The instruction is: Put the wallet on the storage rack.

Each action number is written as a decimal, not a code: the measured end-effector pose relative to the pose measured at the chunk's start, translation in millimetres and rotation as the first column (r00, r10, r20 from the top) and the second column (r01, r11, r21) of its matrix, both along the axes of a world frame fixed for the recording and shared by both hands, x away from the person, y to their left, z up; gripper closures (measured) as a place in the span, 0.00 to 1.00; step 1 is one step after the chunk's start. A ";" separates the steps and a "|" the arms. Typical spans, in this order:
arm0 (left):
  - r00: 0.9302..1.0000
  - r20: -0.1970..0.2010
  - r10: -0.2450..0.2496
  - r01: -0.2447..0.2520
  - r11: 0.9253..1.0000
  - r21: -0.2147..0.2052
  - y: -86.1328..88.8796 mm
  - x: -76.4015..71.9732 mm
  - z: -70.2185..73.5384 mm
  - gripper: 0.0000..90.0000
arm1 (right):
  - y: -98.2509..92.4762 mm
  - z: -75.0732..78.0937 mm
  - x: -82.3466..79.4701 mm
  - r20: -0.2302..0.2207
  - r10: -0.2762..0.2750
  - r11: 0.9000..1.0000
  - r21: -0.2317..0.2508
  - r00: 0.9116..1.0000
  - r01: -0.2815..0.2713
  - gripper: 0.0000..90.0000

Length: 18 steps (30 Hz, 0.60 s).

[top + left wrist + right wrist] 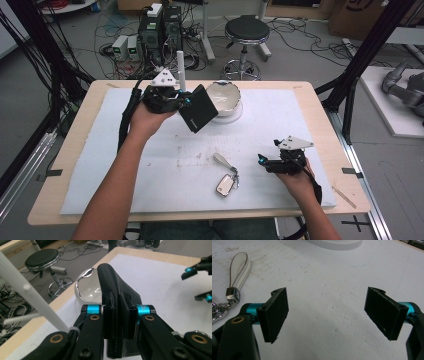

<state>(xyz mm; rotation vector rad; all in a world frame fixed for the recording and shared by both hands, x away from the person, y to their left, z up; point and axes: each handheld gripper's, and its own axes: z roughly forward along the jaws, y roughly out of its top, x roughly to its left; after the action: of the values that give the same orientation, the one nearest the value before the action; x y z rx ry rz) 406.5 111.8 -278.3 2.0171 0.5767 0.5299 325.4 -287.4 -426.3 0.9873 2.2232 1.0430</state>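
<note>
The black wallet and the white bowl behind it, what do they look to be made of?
The wallet, clamped in the left gripper, looks like leather or an imitation: matte, with a pebbled grain. The bowl seems glazed ceramic or porcelain, since its white surface is glossy and reflective.

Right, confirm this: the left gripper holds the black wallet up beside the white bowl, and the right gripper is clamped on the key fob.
Wrong on the right gripper: the right gripper view shows its jaws open over bare mat, the key fob lying apart. The rest stands.
</note>
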 end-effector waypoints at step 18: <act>0.999 0.032 0.028 -0.029 0.999 0.019 -56.8 59.0 5.5 0.91 | -5.0 -0.4 0.6 0.002 -0.009 1.000 0.009 1.000 0.009 0.22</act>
<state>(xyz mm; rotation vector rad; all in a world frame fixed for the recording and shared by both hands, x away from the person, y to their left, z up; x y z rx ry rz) 465.5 55.0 -272.8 2.0183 0.5836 0.5854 325.9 -292.4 -426.7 0.9981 2.2122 1.0508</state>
